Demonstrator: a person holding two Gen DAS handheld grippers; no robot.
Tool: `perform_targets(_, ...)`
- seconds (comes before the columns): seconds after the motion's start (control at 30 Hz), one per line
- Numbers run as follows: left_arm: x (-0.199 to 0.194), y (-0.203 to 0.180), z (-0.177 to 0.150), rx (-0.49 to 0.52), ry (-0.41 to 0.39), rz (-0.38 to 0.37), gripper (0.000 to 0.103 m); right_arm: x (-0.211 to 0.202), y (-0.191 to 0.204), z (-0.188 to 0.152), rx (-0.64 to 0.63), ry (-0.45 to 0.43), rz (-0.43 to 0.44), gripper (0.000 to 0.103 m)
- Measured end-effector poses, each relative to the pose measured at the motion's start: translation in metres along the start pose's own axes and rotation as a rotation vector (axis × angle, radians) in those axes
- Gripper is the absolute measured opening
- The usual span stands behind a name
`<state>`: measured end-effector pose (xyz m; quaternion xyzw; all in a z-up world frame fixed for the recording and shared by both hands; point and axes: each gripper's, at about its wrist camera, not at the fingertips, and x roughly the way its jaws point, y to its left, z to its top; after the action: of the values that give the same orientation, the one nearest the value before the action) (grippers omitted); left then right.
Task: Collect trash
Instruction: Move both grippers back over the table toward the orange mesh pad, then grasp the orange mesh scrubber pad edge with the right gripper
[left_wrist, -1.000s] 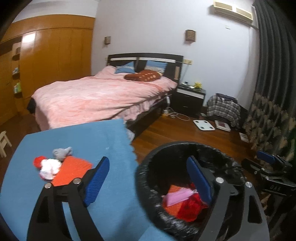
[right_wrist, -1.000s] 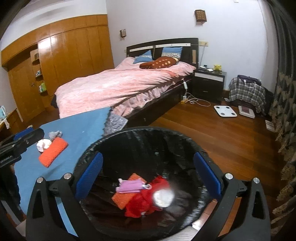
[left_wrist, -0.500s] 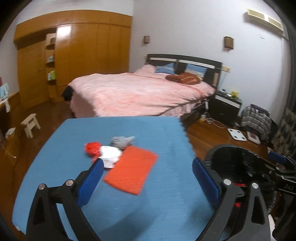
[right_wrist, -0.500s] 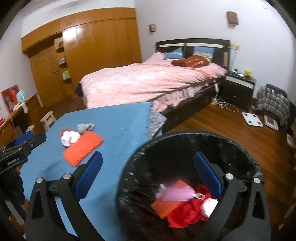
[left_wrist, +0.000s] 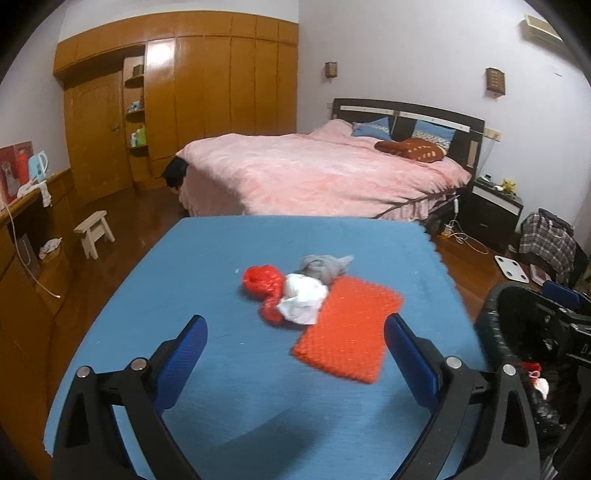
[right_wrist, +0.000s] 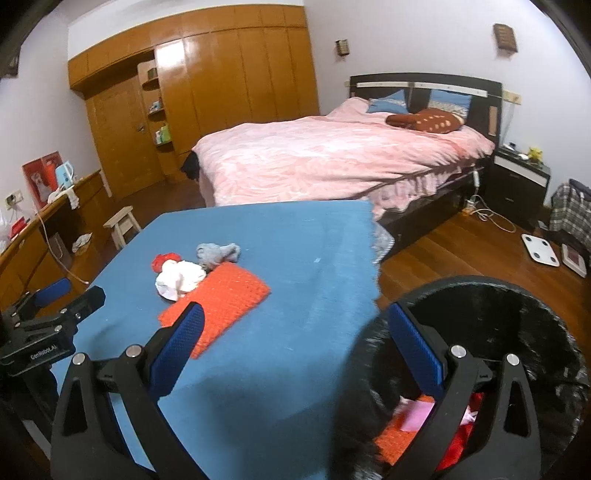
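My left claw hangs spread wide and empty over the blue counter, its jaws having just been opening. Ahead lie an orange mat, white wad, red bag and grey rag. My right claw, also released, straddles the counter edge and the black bin.

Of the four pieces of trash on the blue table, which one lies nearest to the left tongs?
The flat orange bubble-wrap sheet. It lies just ahead of the open left tongs; the white wad, red bag and grey wad lie behind it.
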<state>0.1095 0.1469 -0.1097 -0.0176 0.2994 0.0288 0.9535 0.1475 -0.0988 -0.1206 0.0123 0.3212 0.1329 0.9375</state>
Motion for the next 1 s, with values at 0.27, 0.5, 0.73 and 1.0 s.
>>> perform_targets(0.27,0.025,0.029,-0.004,-0.022,0.032,0.043,0.094,0.044,0.033,-0.004,-0.041,0.053,0.02,0.097)
perform_targets(0.5,0.046,0.047,-0.01,-0.028,0.064,0.065,0.094,0.087,0.05,-0.008,-0.042,0.105,0.015,0.097)
perform_targets(0.73,0.062,0.06,-0.016,-0.027,0.088,0.071,0.094,0.117,0.061,-0.012,-0.049,0.143,0.01,0.096)
perform_targets(1.0,0.076,0.071,-0.022,-0.037,0.114,0.069,0.094,0.14,0.073,-0.016,-0.066,0.206,0.02,0.091)
